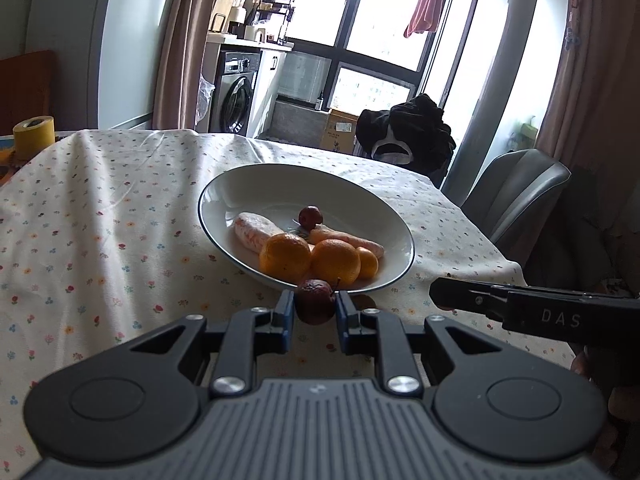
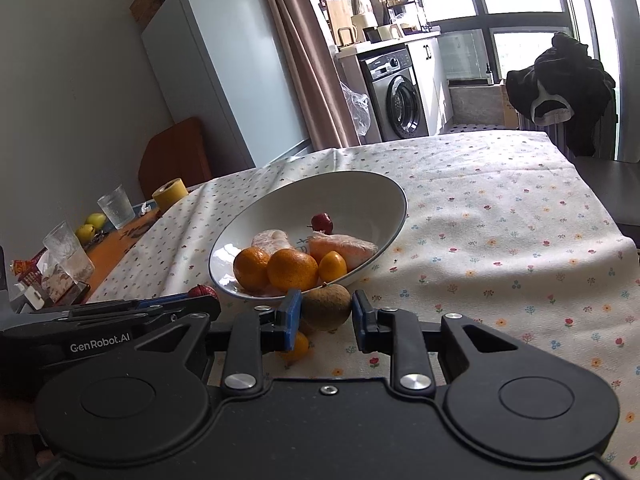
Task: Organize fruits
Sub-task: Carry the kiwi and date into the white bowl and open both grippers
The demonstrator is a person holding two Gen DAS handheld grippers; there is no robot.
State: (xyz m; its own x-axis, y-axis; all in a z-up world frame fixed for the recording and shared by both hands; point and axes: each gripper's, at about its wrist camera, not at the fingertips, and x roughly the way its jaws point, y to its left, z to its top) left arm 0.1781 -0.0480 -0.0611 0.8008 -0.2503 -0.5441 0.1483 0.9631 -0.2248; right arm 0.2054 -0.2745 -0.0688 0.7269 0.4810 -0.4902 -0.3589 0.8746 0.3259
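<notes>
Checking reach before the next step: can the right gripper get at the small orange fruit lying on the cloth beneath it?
Probably not: the right gripper is shut on the brown fruit, directly over the small orange fruit.

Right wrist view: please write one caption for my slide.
Right gripper closes around a brown kiwi beside the fruit bowl.

The left hand-held gripper grips a dark red fruit just before the white bowl.

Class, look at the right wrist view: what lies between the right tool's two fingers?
A brown round fruit, a kiwi by its look, sits between the right tool's fingers in the right wrist view, just before the bowl's near rim. A small orange fruit lies underneath.
</notes>
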